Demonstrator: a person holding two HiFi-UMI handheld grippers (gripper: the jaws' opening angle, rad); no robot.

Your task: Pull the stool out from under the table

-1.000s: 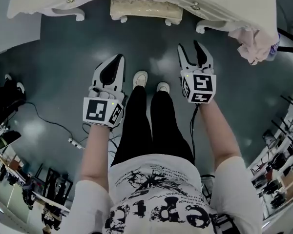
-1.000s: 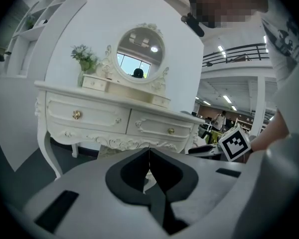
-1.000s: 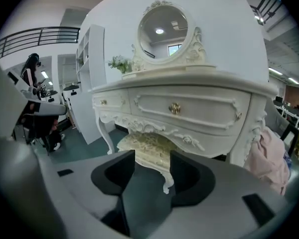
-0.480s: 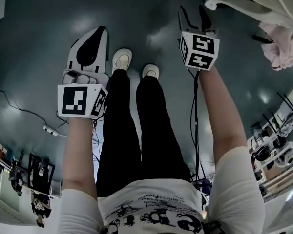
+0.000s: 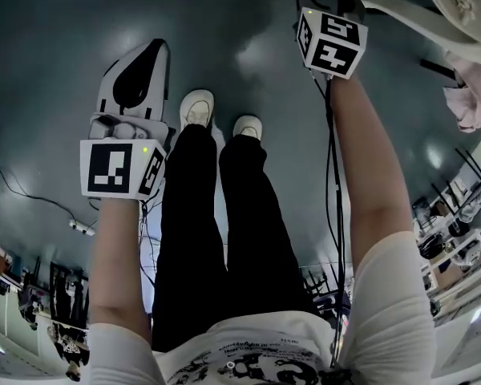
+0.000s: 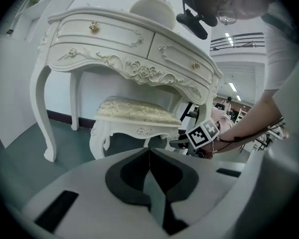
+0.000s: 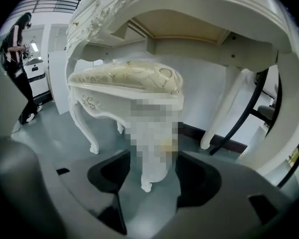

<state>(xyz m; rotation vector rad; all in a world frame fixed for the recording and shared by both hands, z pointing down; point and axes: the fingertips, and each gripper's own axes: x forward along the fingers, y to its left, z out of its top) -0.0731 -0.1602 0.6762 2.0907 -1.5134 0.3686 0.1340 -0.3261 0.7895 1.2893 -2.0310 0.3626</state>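
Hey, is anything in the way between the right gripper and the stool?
Nothing visible does. The right gripper has its jaws opening, and the near leg of the stool stands between them, untouched by the pads.

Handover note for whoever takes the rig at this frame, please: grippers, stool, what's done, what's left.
Left gripper: jaws together, empty, held back from the furniture.
Right gripper: jaws opening and lined up on a carved white leg of the stool. The leg shows between them and is not gripped.
White carved stool with cream patterned cushion: standing under the white ornate dressing table.
Done: the right gripper's approach to the leg.
Left: close on the leg, probably, then pull the stool out from under the table.
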